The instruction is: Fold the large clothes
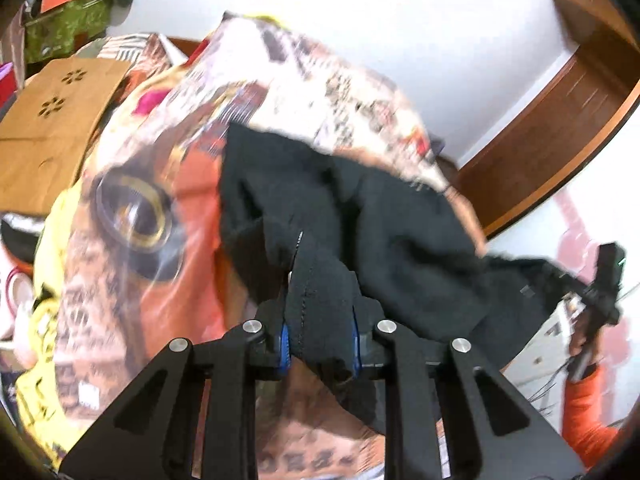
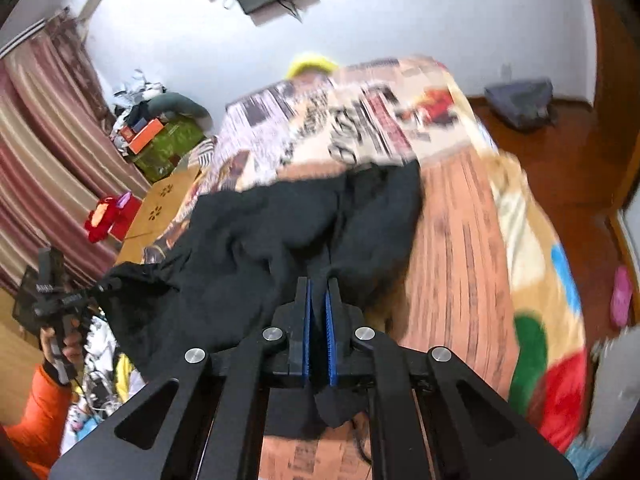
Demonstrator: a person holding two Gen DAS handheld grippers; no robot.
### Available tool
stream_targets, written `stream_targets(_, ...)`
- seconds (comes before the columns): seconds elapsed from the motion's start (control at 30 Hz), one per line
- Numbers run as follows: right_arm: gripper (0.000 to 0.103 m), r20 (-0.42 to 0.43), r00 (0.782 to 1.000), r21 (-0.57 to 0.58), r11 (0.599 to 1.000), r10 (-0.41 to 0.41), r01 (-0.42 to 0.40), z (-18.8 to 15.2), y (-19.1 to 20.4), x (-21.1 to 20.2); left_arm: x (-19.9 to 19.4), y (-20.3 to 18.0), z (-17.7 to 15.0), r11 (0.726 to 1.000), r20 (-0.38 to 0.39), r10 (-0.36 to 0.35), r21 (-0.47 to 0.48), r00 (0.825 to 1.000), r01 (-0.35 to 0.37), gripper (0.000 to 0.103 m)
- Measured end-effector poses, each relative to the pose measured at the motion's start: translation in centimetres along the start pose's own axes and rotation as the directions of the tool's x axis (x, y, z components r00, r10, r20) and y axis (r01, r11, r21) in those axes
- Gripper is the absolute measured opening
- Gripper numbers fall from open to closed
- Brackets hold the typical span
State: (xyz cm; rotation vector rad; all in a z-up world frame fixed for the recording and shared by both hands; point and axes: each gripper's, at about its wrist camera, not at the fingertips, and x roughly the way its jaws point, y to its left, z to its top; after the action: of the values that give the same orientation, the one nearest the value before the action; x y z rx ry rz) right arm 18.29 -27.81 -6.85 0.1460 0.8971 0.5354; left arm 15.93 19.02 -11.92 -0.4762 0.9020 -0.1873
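Your left gripper (image 1: 320,340) has its jaws clamped on a thick bunch of the black garment (image 1: 360,216), the blue pads pressed against the cloth on both sides with a stitched seam running up between them. Your right gripper (image 2: 318,328) has its jaws drawn nearly together on a thin fold of the same garment, a tail of cloth hanging below the pads. The garment is stretched between the two grippers and lifted at that edge, while its far part lies rumpled on the bed's patterned blanket (image 2: 460,216). The blanket shows newspaper-style print and bright cartoon patches. In the left wrist view your right hand (image 1: 588,344), in an orange sleeve (image 1: 584,412), holds its gripper at the far right. A cardboard box (image 1: 48,128) sits beside the bed.
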Motion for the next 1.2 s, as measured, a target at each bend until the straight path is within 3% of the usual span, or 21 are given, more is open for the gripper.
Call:
stream_targets(0.2, 0.005, 0.006, 1.000, -0.064, 0.998, -0.025, 0.025, 4.8, 0.6, 3.3, 0.1, -0.3, 6.7, 0.998, 0.092, -0.061, -0.021, 0.994, 0.063, 0.021)
stream_targets(0.4, 0.004, 0.056, 0.995, -0.025, 0.996, -0.085, 0.086, 10.1, -2.2, 6.7, 4.1, 4.0, 12.6, 0.994, 0.142, 0.013, -0.106, 0.990, 0.002, 0.020)
stream_targets(0.53, 0.001, 0.043, 0.988, 0.026, 0.989, -0.147, 0.146, 12.5, -5.3, 10.6, 8.6, 7.4, 14.8, 0.983, 0.120, 0.069, -0.178, 0.990, -0.047, 0.020)
stream_targets(0.63, 0.001, -0.006, 0.980, 0.049, 0.979, -0.199, 0.199, 13.0, -7.7, 14.8, 12.7, 9.5, 15.6, 0.973, 0.078, 0.140, -0.197, 0.987, -0.123, 0.020)
stream_targets(0.8, 0.001, -0.069, 0.979, 0.131, 0.971, -0.194, 0.202, 12.2, -11.2, 19.1, 17.9, 10.3, 15.5, 0.972, 0.030, 0.166, -0.173, 0.986, -0.159, 0.020)
stream_targets(0.93, 0.001, -0.039, 0.970, 0.137, 0.960, -0.240, 0.243, 11.6, -12.1, 18.4, 19.2, 8.5, 15.6, 0.966, 0.005, 0.253, -0.059, 0.967, -0.252, 0.022)
stream_targets(1.1, 0.001, 0.039, 0.952, 0.123, 0.947, -0.302, 0.296, 11.4, -12.4, 13.0, 17.3, 6.3, 15.5, 0.942, 0.037, 0.334, 0.003, 0.942, -0.334, 0.024)
stream_targets(1.2, 0.002, 0.067, 0.953, 0.070, 0.954, -0.295, 0.290, 10.6, -10.9, 8.9, 15.1, 5.0, 14.6, 0.920, 0.075, 0.385, 0.049, 0.920, -0.389, 0.040)
